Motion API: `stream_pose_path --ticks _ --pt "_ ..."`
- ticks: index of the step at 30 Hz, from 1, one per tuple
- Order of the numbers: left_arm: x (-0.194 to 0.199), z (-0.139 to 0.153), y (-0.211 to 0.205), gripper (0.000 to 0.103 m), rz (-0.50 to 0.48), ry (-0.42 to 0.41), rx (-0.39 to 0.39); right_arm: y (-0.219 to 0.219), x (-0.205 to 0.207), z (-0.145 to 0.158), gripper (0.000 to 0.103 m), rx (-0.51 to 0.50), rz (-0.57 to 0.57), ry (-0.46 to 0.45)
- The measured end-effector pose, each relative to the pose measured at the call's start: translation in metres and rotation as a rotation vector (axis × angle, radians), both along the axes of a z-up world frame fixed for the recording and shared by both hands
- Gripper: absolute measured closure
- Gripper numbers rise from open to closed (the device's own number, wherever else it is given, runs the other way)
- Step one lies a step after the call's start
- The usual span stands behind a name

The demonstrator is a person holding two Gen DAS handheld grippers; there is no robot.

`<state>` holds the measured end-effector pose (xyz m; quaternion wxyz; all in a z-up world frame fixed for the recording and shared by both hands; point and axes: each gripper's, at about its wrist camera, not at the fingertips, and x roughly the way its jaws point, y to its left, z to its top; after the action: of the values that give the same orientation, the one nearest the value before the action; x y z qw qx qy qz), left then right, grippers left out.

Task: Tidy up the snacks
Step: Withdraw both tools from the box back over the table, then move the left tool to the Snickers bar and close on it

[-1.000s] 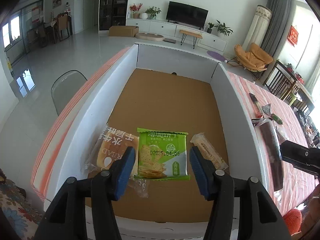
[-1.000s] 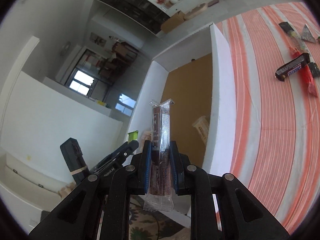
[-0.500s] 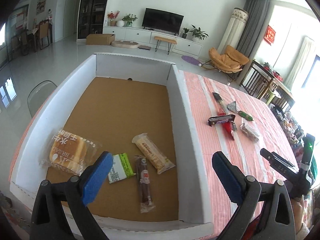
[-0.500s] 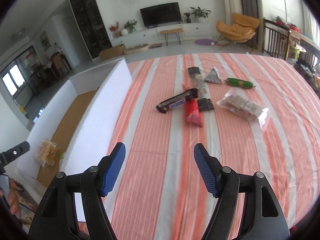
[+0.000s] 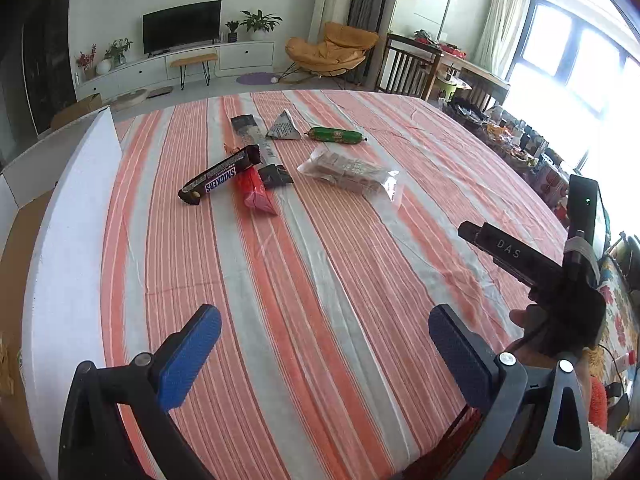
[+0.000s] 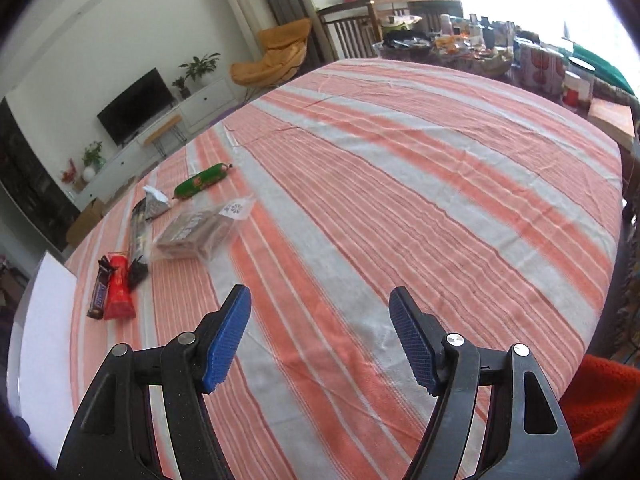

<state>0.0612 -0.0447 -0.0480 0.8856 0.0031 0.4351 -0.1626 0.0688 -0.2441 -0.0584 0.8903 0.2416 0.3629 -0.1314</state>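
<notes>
Several snacks lie on the striped tablecloth: a Snickers bar (image 5: 219, 176) (image 6: 99, 291), a red packet (image 5: 254, 192) (image 6: 118, 293), a clear bag of brown biscuits (image 5: 349, 171) (image 6: 196, 234), a green sausage (image 5: 335, 135) (image 6: 202, 181), a grey triangular packet (image 5: 284, 126) (image 6: 154, 203) and a long dark stick pack (image 5: 252, 136) (image 6: 139, 228). My left gripper (image 5: 325, 354) is open and empty above the near cloth. My right gripper (image 6: 320, 336) is open and empty, well short of the snacks; it also shows at the right of the left wrist view (image 5: 516, 256).
The white box wall (image 5: 76, 216) (image 6: 40, 336) runs along the left, its cardboard floor (image 5: 16, 248) just visible. A cluttered table (image 6: 480, 48) and chairs stand beyond the far edge. A red cushion (image 6: 596, 396) is at the near right.
The right gripper let go of the dark stick snack, which landed in the box. Both grippers opened and swung right, from the box to over the striped cloth.
</notes>
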Motion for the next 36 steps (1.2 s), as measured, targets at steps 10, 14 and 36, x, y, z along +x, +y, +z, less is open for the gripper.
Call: stream_pose_path --ticks 10,14,36 --pt "0.06 -0.067 0.009 0.001 0.156 0.035 0.089 -0.004 0.006 -0.011 0.027 -0.015 -0.029 0.021" --pt "0.067 -0.08 0.022 0.001 0.192 0.046 0.086 0.001 0.007 -0.01 0.027 -0.05 -0.022 0.025" --pt "0.067 -0.087 0.019 0.0 0.183 0.029 0.132 -0.047 0.036 -0.027 0.028 -0.068 -0.141 0.129"
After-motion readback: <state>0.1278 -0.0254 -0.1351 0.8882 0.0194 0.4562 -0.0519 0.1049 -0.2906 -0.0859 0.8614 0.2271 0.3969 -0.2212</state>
